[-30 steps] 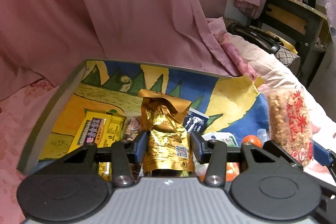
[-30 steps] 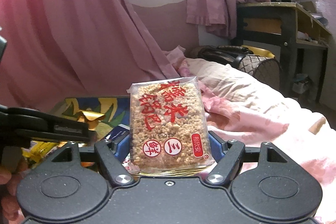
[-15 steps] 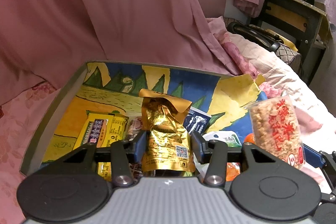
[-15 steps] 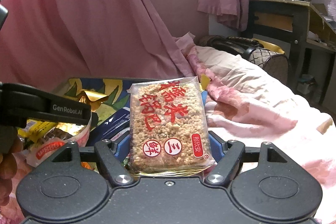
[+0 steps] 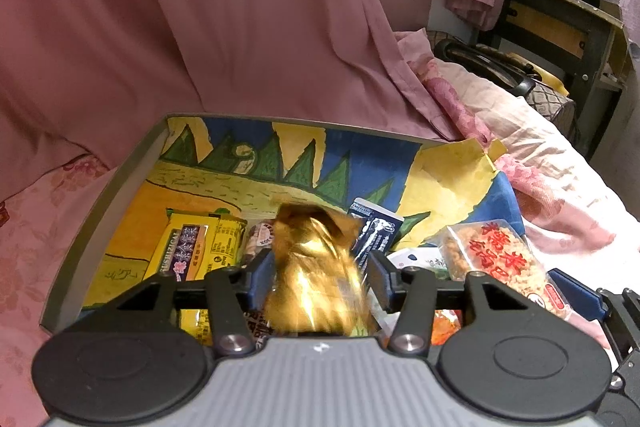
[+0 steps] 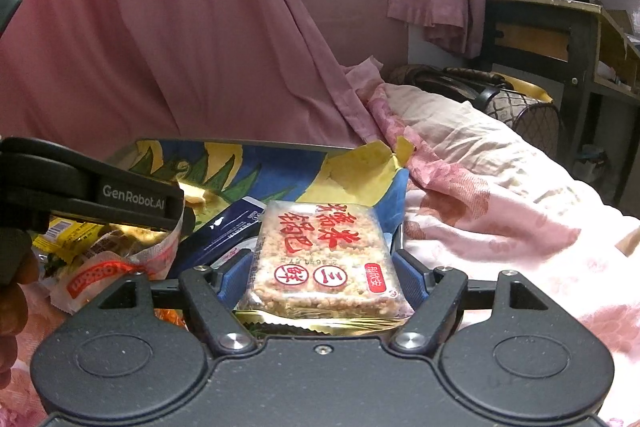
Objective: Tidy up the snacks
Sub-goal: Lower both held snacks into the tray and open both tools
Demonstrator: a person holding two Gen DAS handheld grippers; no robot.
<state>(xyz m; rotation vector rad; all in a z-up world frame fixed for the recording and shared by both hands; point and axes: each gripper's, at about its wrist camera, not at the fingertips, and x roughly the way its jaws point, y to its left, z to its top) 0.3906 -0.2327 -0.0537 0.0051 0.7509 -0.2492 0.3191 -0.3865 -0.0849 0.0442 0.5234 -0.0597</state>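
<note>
The gold pouch (image 5: 316,275) is clamped in the left gripper (image 5: 318,281) and the rice cake (image 6: 326,259) in the right gripper (image 6: 320,279), both held over the tray (image 5: 120,183), presumably for sorting.

Between your left fingers the gold foil packet (image 5: 314,275) stands upright, crumpled and blurred. Your right fingers flank a clear rice cracker pack (image 6: 326,259) with red characters, tilted back. Left of the gold packet a yellow packet (image 5: 192,247) lies flat in the painted tray (image 5: 104,211); a dark blue sachet (image 5: 374,231) sits just right of it.
</note>
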